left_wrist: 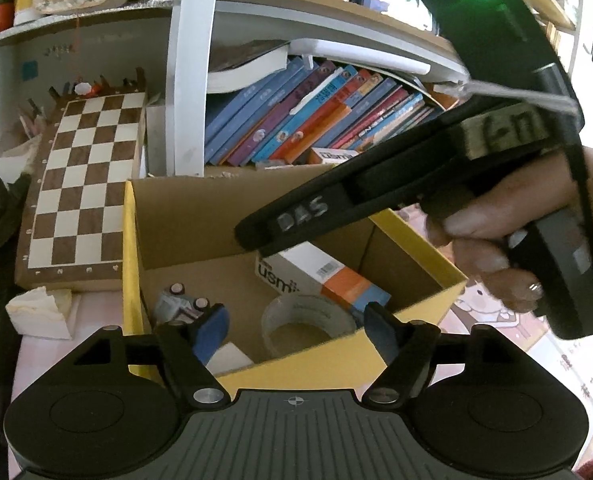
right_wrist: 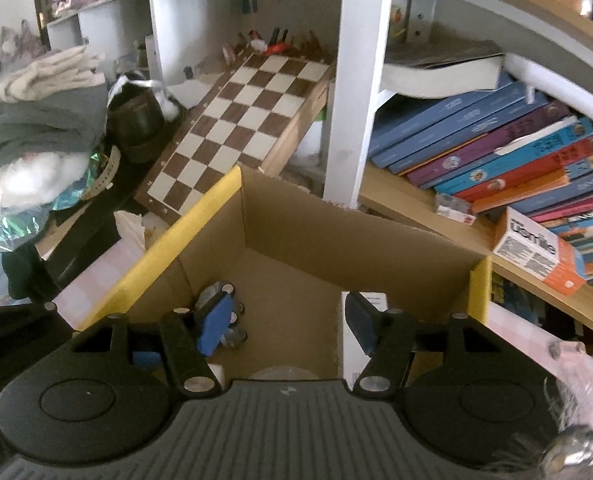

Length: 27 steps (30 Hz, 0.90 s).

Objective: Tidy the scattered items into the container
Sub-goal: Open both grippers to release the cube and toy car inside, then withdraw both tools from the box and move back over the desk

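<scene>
A yellow-edged cardboard box (left_wrist: 184, 220) stands in front of the bookshelf; it also shows in the right wrist view (right_wrist: 356, 240). Inside lie a roll of clear tape (left_wrist: 308, 320), a white and orange carton (left_wrist: 320, 276), a pack of batteries (left_wrist: 180, 300) and a small white block (left_wrist: 228, 358). My left gripper (left_wrist: 296, 328) is open and empty above the box's near wall. My right gripper (right_wrist: 288, 324) is open and empty over the box, seen from the side in the left wrist view (left_wrist: 336, 208). The batteries (right_wrist: 220, 296) lie just beyond its left finger.
A chessboard (left_wrist: 84, 184) leans against the shelf left of the box. Books (left_wrist: 316, 120) fill the shelf behind. A second carton (right_wrist: 536, 252) lies on the shelf edge. Crumpled tissue (left_wrist: 40, 312) lies left of the box. Clothes (right_wrist: 36, 120) are piled at far left.
</scene>
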Motion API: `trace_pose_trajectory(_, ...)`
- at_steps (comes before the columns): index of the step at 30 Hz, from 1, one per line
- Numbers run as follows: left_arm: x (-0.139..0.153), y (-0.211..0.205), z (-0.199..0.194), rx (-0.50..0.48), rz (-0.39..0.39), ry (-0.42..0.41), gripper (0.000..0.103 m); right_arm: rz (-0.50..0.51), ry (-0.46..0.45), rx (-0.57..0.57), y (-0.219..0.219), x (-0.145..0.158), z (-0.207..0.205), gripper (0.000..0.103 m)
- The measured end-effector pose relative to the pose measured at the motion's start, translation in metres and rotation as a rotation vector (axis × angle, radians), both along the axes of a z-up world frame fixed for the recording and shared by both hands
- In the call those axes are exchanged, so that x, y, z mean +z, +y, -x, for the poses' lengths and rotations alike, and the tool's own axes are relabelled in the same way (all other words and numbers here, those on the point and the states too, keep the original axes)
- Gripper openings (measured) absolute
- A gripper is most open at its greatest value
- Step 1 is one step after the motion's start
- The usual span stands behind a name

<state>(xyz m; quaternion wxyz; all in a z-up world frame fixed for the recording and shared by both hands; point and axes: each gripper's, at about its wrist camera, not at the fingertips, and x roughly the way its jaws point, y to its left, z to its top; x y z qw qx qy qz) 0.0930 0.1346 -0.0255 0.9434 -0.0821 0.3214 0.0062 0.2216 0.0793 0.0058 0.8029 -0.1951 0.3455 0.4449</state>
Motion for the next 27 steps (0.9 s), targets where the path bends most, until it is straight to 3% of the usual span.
trace_pose_trajectory(14, 0.011, -0.017, 0.033, 0.007, -0.015, -0.018, 0.081, -0.022, -0.027, -0.083, -0.065, 0.009, 0.04, 0.064)
trace_pose_trajectory(27, 0.007, -0.033, 0.049, -0.01, -0.01, -0.001, 0.081, 0.003, 0.011, -0.193, -0.119, -0.014, 0.063, 0.066)
